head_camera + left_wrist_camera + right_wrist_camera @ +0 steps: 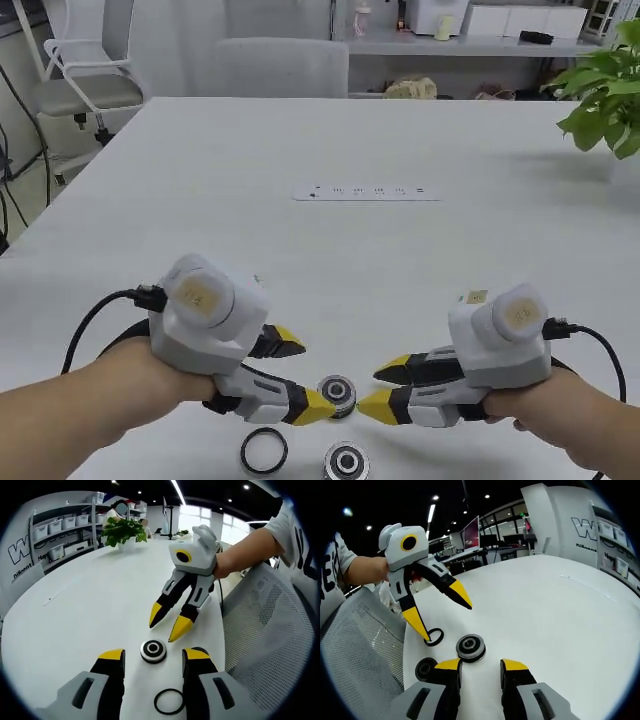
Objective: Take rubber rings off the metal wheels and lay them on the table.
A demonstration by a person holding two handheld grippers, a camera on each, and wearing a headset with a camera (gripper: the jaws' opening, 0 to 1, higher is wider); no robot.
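The left gripper [305, 375] has its jaws spread wide with nothing between them; the lower tip stands just beside the metal wheel [336, 393]. A loose rubber ring [264, 450] lies flat on the table [400, 270], outside the left jaws and behind their lower tip (off its wheel, so one removal looks done). The metal wheel lies flat between the two pairs of tips, straight ahead of each; whether a ring sits on its rim is hard to tell. A second wheel [346, 462] rests outside both pairs of jaws, on the person's side. The right gripper [380, 388] has its jaws parted, less widely than the left, and grips nothing; its tips aim at the wheel from the opposite side.

Probable faults from here:
- A tip pressing one edge only may send the wheel skidding out from between the jaws.
- The converging tips may knock each other.
- A stretched ring may snap free and roll toward the nearby table edge.
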